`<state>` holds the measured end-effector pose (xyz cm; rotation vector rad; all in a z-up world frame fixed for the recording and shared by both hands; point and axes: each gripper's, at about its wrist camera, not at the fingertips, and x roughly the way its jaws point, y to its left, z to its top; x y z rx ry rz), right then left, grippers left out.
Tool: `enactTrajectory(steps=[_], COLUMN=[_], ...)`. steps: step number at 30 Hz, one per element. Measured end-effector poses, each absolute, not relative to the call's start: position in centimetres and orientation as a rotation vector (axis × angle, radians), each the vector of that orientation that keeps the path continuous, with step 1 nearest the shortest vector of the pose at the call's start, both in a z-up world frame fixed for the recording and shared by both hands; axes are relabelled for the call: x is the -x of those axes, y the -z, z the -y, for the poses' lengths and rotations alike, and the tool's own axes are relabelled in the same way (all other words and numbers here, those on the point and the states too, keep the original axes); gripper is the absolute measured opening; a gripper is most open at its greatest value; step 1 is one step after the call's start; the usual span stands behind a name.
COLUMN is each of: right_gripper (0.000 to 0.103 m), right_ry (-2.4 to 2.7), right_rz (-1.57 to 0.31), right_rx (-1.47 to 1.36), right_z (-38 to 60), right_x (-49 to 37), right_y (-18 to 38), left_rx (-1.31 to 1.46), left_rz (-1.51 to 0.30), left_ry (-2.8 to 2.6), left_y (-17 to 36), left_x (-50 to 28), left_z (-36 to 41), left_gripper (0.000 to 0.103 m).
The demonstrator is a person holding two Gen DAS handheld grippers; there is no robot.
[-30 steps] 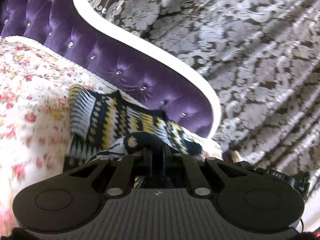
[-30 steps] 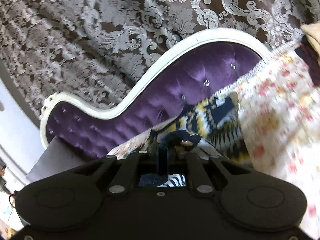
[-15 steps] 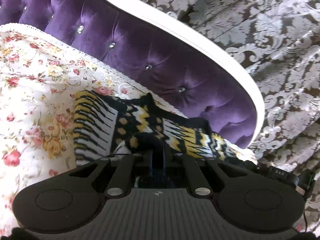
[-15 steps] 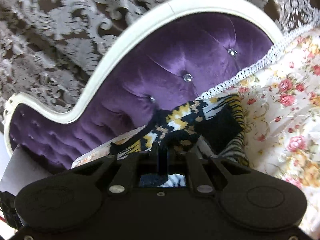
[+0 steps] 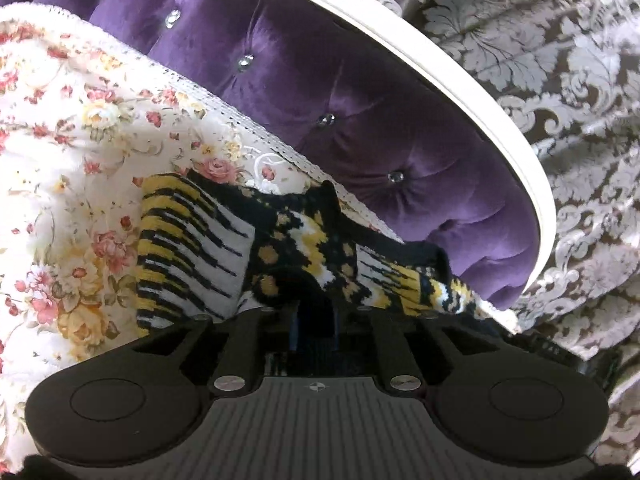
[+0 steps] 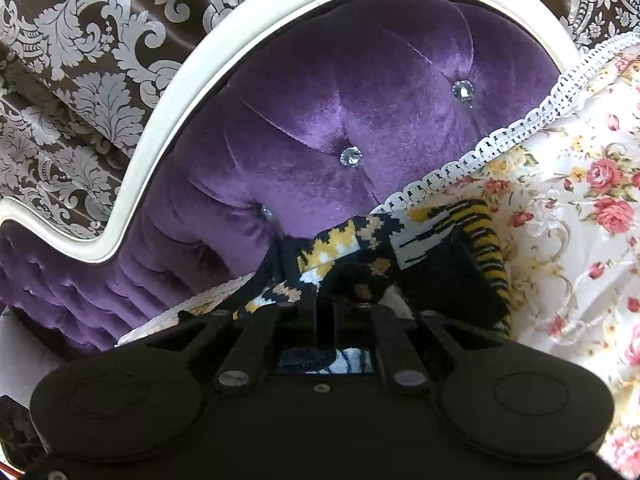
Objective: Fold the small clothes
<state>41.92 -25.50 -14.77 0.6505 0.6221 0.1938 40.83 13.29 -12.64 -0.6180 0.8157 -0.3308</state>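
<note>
A small knitted garment point(image 5: 224, 248) with a black, yellow and white pattern lies on the floral bedspread point(image 5: 72, 160), close to the purple headboard. My left gripper point(image 5: 314, 308) is shut on a fold of its near edge. The garment also shows in the right wrist view point(image 6: 424, 232), where my right gripper point(image 6: 322, 308) is shut on another fold of it. Both grippers' fingertips are mostly hidden in the fabric. The cloth stretches between the two grippers.
A tufted purple velvet headboard point(image 5: 320, 80) with a white curved frame point(image 5: 480, 112) stands right behind the garment. A damask curtain point(image 5: 560, 60) hangs behind it. The bedspread has a white lace edge point(image 6: 500, 140).
Both grippers have moved forward toward the headboard, carrying the garment's held edge with them. The garment now lies nearer the headboard and looks larger in both views.
</note>
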Motion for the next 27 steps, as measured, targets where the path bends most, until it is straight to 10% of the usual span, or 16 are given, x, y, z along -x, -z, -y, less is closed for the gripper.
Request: enactTrajectory(steps=[5,24,27], right_gripper=[0.069,0.069,0.085], right_ry=[-0.143,-0.139,-0.13], right_rz=[-0.544,-0.581,-0.558], right_rx=[-0.649,-0.294,-0.201], right_z=[26.7,25.3,23.5], right_x=[-41.2,-37.9,-38.4], right_y=[14.0,11.8,11.0], left_rx=[0.575,0.006,0.004], left_rz=[-0.71,-0.785,-0.802], left_ry=[0.285,0.307,0.318], left_y=[10.6,12.0,12.3], left_x=[-40.1,-31.2,-31.0], left_z=[-14.1,-8.8,-8.8], left_gripper=[0.066,0.069,0.073])
